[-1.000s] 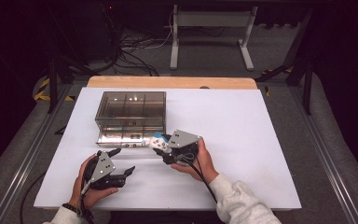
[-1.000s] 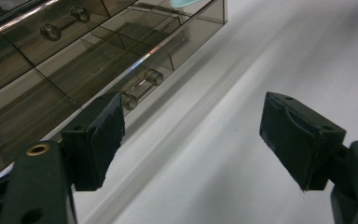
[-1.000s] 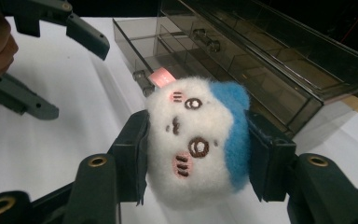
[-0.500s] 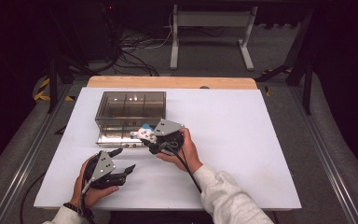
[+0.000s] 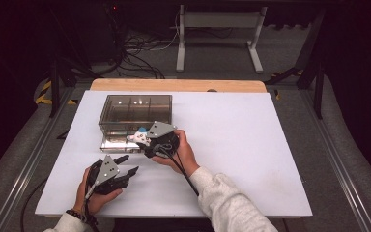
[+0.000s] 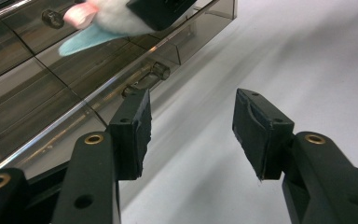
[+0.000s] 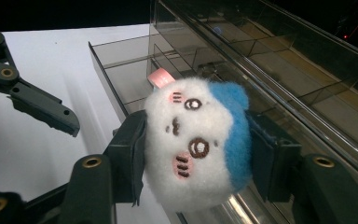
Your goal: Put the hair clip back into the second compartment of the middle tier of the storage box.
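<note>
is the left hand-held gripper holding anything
No, the left hand-held gripper has bare white table between its jaws.

White table; smoked drawer box on it.

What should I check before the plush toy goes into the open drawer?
1. Right tongs shut on the plush toy: ok, both pads press its sides.
2. Drawer of the clear box pulled out: ok.
3. Drawer free of other things: cannot tell, the toy hides part of it.
4. Toy above the drawer: ok in the high view, roughly over its front edge.
5. Left tongs out of the way: ok, they hold nothing and sit on the table near the drawer knob; their jaws have just been closing.
</note>
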Demonstrator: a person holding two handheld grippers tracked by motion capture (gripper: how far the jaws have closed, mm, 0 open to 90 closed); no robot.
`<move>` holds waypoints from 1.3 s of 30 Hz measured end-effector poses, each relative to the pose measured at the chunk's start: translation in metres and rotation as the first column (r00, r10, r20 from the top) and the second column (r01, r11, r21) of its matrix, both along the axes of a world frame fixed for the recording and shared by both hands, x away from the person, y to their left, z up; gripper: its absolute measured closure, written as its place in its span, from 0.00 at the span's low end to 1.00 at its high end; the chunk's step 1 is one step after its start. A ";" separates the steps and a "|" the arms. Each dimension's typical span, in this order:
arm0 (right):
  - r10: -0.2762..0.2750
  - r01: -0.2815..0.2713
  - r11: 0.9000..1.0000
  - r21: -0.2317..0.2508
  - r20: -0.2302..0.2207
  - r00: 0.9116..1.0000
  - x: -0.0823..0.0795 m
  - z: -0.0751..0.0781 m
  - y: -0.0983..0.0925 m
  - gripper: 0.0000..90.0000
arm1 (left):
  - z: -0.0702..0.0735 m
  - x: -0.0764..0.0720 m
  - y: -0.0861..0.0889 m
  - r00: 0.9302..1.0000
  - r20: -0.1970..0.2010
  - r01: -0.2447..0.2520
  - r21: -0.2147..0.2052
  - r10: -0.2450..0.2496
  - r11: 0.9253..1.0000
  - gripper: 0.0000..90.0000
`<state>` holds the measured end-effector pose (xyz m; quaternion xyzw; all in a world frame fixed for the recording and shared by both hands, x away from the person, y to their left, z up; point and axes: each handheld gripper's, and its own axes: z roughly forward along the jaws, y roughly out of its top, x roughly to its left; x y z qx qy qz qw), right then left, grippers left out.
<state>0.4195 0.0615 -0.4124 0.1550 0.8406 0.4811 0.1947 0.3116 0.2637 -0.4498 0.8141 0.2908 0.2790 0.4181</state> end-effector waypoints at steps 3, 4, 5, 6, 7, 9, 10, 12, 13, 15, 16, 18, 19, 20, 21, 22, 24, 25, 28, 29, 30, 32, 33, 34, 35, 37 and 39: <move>0.000 0.000 1.000 -0.006 -0.003 1.000 0.001 -0.001 0.004 0.48 | 0.000 0.001 0.000 1.000 -0.001 0.003 0.001 -0.003 1.000 0.53; 0.000 0.000 1.000 -0.005 -0.005 1.000 0.001 -0.002 0.005 0.48 | 0.000 0.001 0.000 1.000 -0.002 0.002 0.002 -0.002 1.000 0.53; -0.005 0.005 1.000 -0.008 0.000 1.000 0.001 -0.002 0.007 0.48 | 0.000 0.001 0.000 1.000 -0.003 0.002 0.000 -0.002 1.000 0.53; -0.011 0.011 1.000 -0.011 0.003 1.000 0.002 -0.002 0.008 0.48 | 0.000 0.001 0.000 1.000 -0.004 0.002 0.000 -0.002 1.000 0.53; -0.012 0.012 1.000 -0.009 0.002 1.000 0.002 -0.002 0.009 0.47 | 0.000 0.001 0.000 1.000 -0.003 0.000 0.003 0.000 1.000 0.53; -0.019 0.019 1.000 -0.004 0.002 1.000 0.003 -0.002 0.011 0.47 | 0.000 0.001 0.000 1.000 -0.007 0.000 -0.001 0.000 1.000 0.52; -0.025 0.025 1.000 -0.005 0.003 1.000 0.004 -0.002 0.013 0.46 | -0.001 0.001 0.000 1.000 -0.008 0.000 0.000 0.000 1.000 0.52; -0.030 0.030 0.999 -0.015 0.005 1.000 0.004 -0.003 0.015 0.44 | 0.000 0.001 0.000 1.000 -0.009 0.001 0.001 -0.001 1.000 0.52; -0.035 0.035 0.999 -0.018 0.007 0.999 0.005 -0.004 0.016 0.44 | 0.000 0.001 0.000 1.000 -0.010 0.001 -0.001 -0.001 1.000 0.52; -0.036 0.037 0.999 -0.026 0.005 0.999 0.004 -0.005 0.017 0.43 | 0.000 0.002 0.000 1.000 -0.010 -0.001 0.000 0.001 1.000 0.52; -0.038 0.038 0.999 -0.028 0.009 0.999 0.004 -0.006 0.018 0.42 | -0.001 0.002 0.000 1.000 -0.011 -0.005 -0.007 0.005 1.000 0.52; -0.039 0.039 0.999 -0.026 0.010 0.999 0.005 -0.006 0.019 0.43 | 0.000 0.002 0.000 1.000 -0.009 -0.009 -0.001 0.009 1.000 0.52; -0.038 0.038 0.999 -0.023 0.008 0.999 0.005 -0.006 0.019 0.42 | 0.000 0.002 0.001 1.000 -0.011 -0.010 -0.004 0.010 1.000 0.52; -0.038 0.038 0.999 -0.020 0.006 0.999 0.005 -0.006 0.019 0.41 | 0.000 0.003 0.001 1.000 -0.007 -0.009 -0.001 0.009 1.000 0.52; -0.037 0.037 0.999 -0.017 0.005 0.999 0.005 -0.006 0.019 0.40 | 0.000 0.003 0.001 1.000 -0.003 -0.013 -0.002 0.013 1.000 0.52; -0.036 0.036 0.999 -0.014 0.002 0.999 0.005 -0.006 0.019 0.38 | 0.000 0.004 0.001 1.000 -0.005 -0.013 -0.003 0.013 1.000 0.52; -0.032 0.032 1.000 0.000 -0.006 0.999 0.004 -0.005 0.018 0.35 | 0.000 0.006 0.001 1.000 -0.004 -0.020 -0.002 0.020 1.000 0.52; -0.034 0.034 0.999 0.010 -0.009 0.999 0.003 -0.004 0.017 0.34 | 0.000 0.007 0.000 1.000 -0.006 -0.020 -0.002 0.020 1.000 0.52; -0.029 0.030 0.998 0.050 -0.024 0.999 0.002 0.000 0.014 0.30 | 0.000 0.012 0.000 0.999 -0.006 -0.036 0.001 0.036 0.999 0.54; -0.024 0.025 0.998 0.058 -0.027 0.999 0.001 0.001 0.012 0.29 | 0.000 0.013 0.000 0.999 -0.007 -0.039 0.001 0.039 0.999 0.54; -0.023 0.025 0.998 0.064 -0.028 0.999 0.000 0.002 0.011 0.29 | 0.000 0.015 0.001 0.999 -0.004 -0.043 0.006 0.043 0.999 0.55; -0.023 0.025 0.997 0.074 -0.028 0.999 -0.001 0.004 0.007 0.30 | -0.001 0.018 0.002 0.999 -0.005 -0.054 0.006 0.054 0.999 0.56; -0.016 0.019 0.996 0.083 -0.036 0.999 -0.002 0.004 0.005 0.32 | -0.001 0.019 0.002 0.998 -0.007 -0.059 0.006 0.059 0.998 0.56; -0.014 0.017 0.996 0.083 -0.038 0.999 -0.002 0.004 0.003 0.36 | -0.001 0.020 0.003 0.998 -0.010 -0.064 0.003 0.064 0.998 0.57; -0.015 0.018 0.997 0.082 -0.036 0.999 -0.003 0.004 0.001 0.37 | -0.001 0.020 0.004 0.998 -0.011 -0.068 0.001 0.068 0.998 0.57; -0.007 0.011 0.995 0.104 -0.045 0.999 -0.003 0.004 -0.003 0.39 | -0.001 0.021 0.006 0.997 -0.015 -0.072 0.001 0.072 0.997 0.57; -0.004 0.010 0.993 0.120 -0.051 0.999 -0.004 0.005 -0.008 0.43 | -0.001 0.021 0.006 0.997 -0.010 -0.077 0.000 0.077 0.997 0.57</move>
